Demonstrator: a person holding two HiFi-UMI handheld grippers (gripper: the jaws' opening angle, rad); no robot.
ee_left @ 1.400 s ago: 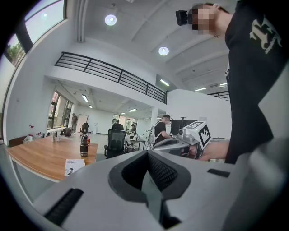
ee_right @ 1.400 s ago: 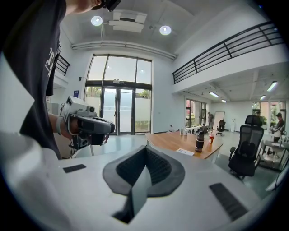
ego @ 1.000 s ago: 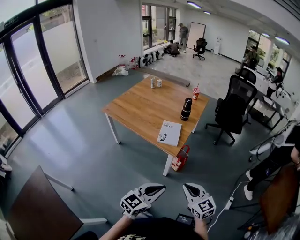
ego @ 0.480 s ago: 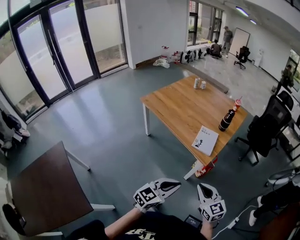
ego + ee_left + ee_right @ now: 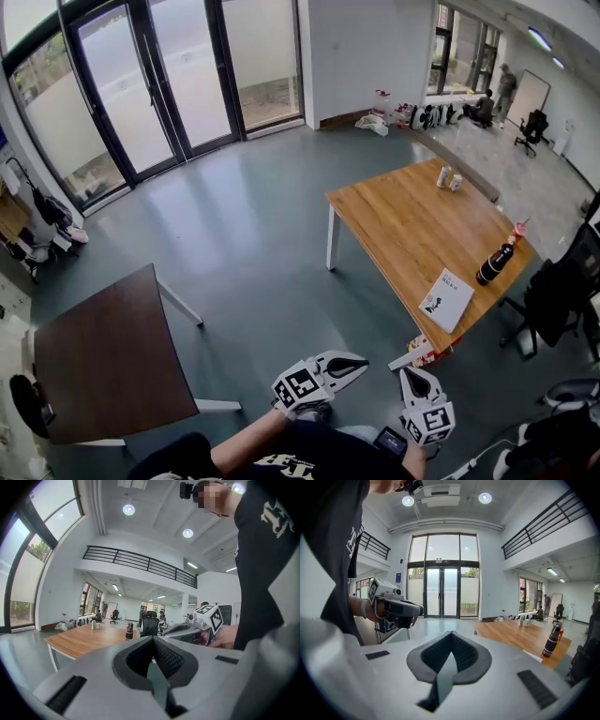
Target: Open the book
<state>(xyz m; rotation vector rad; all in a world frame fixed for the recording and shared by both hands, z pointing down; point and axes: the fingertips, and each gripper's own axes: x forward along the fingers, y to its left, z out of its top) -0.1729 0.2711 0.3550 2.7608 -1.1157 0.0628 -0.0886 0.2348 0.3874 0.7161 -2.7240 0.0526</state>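
Note:
A closed white book (image 5: 447, 299) lies near the front right edge of the wooden table (image 5: 403, 225) in the head view, well away from both grippers. My left gripper (image 5: 361, 361) and right gripper (image 5: 410, 375) are held close to my body at the bottom of that view, both shut and empty. In the left gripper view the shut jaws (image 5: 153, 658) point past the wooden table (image 5: 79, 639), with the right gripper (image 5: 192, 627) beside it. The right gripper view shows its shut jaws (image 5: 451, 654), the left gripper (image 5: 396, 609) and the book's edge (image 5: 533, 656).
A dark bottle (image 5: 494, 264), a red-topped cup (image 5: 518, 231) and two cans (image 5: 449, 177) stand on the wooden table. A red bag (image 5: 427, 352) leans at its near leg. A dark brown table (image 5: 108, 352) is at the left. Black office chairs (image 5: 561, 295) stand at the right.
The view has swung left: the wooden table and book slid toward the right edge, and the dark table and glass doors came further in. Both grippers stayed shut near my body.

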